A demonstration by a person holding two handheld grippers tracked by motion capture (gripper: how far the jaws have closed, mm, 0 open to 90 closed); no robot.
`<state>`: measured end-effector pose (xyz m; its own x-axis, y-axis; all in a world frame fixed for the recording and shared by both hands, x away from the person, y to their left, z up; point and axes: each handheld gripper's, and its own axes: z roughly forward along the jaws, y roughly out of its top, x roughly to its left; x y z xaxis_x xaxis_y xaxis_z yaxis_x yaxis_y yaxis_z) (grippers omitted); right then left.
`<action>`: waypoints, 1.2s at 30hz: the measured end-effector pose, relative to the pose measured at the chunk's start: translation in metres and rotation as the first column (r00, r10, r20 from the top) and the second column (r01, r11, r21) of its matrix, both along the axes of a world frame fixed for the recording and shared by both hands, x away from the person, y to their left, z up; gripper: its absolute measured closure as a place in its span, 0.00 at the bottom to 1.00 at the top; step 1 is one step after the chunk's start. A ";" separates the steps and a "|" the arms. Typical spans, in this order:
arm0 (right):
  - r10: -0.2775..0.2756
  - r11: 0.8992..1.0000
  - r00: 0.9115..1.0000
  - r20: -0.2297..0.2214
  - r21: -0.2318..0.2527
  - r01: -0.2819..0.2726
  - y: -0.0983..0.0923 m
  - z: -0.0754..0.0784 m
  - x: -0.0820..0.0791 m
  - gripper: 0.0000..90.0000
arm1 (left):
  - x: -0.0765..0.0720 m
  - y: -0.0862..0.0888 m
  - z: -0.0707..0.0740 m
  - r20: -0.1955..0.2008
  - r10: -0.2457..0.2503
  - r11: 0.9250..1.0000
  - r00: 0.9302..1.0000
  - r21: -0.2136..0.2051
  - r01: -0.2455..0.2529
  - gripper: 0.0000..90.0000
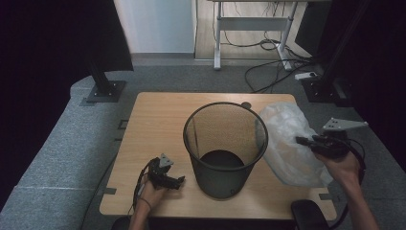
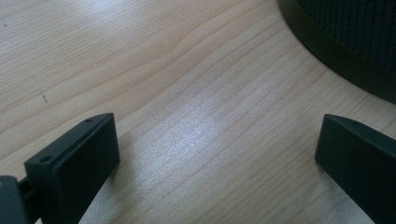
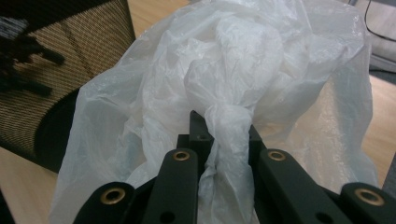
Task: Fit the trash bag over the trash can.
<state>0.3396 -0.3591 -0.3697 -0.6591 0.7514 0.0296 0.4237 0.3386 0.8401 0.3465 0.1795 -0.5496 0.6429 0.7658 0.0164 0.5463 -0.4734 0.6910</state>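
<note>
My right tool (image 3: 224, 154) clenches a bunched fold of the thin, limp, slippery plastic bag (image 1: 289, 143), at three o'clock of the mesh wastebasket (image 1: 225, 148) on the bench (image 1: 153, 124). My left tool (image 2: 215, 154) rests released.

High view: fixed cam above the near edge of the bench (image 1: 143, 115), facing fwd and down; covers the whole top plus floor beyond at 12 o'clock. Left gripper view: cam rides the left hand-held gripper (image 2: 217, 154), very close to the bench surface, facing along its jaws; mesh bin (image 2: 355, 42) base at 1 o'clock. Right gripper view: cam on the right hand-held gripper (image 3: 224, 140), close-up on the plastic bag (image 3: 243, 60); bin at 10 o'clock. Shared by all three: bin and bench top.
</note>
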 end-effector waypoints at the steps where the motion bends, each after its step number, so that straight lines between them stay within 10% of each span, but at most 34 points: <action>1: 0.005 1.000 1.000 0.005 0.004 -0.005 0.000 0.004 -0.001 0.90 | 0.000 0.000 0.000 0.000 0.000 1.000 1.000 0.000 0.000 0.00; 36: 0.115 0.990 0.986 0.123 0.072 -0.125 -0.014 0.123 -0.048 0.90 | 0.000 0.000 0.000 0.000 0.000 1.000 1.000 0.000 0.000 0.00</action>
